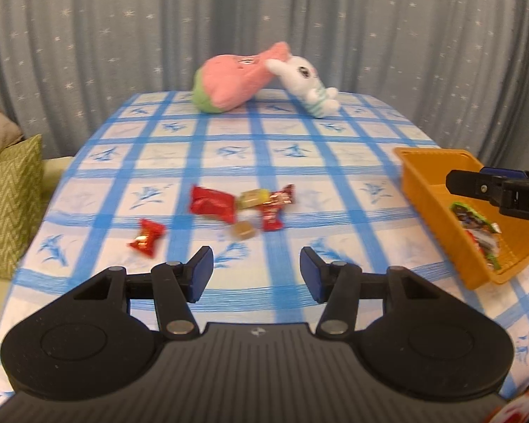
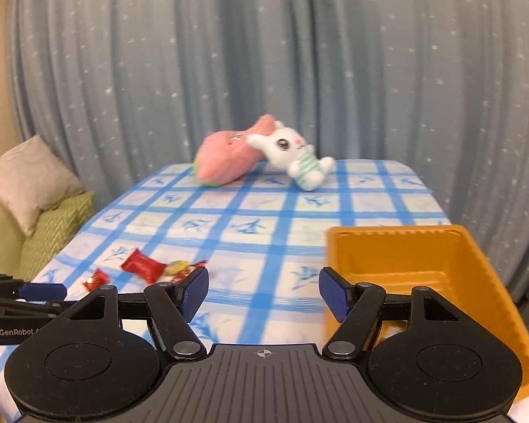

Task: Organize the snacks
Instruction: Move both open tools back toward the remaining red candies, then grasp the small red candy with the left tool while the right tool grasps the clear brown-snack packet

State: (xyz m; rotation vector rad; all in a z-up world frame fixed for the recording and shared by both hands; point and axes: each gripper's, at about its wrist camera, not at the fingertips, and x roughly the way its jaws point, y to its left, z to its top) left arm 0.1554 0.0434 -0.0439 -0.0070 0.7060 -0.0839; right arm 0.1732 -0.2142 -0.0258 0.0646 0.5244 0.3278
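Several wrapped snacks lie on the blue checked tablecloth [image 1: 292,183]: a large red packet [image 1: 212,204], a small red candy [image 1: 146,238], a yellow candy [image 1: 252,198], a red wrapper [image 1: 275,211] and a brown cube [image 1: 244,230]. My left gripper [image 1: 256,273] is open and empty, just short of them. An orange tray [image 1: 423,176] at the right holds several wrapped snacks [image 1: 476,232]. My right gripper [image 2: 263,294] is open and empty, above the tray's left edge [image 2: 335,246]. It also shows in the left wrist view [image 1: 490,190]. The snacks show at the left in the right wrist view [image 2: 141,266].
A pink plush [image 1: 232,83] and a white bunny plush [image 1: 306,84] lie at the table's far edge. A green cushion [image 1: 10,197] and a beige cushion [image 2: 28,179] sit on a sofa to the left. A blue curtain [image 1: 264,17] hangs behind.
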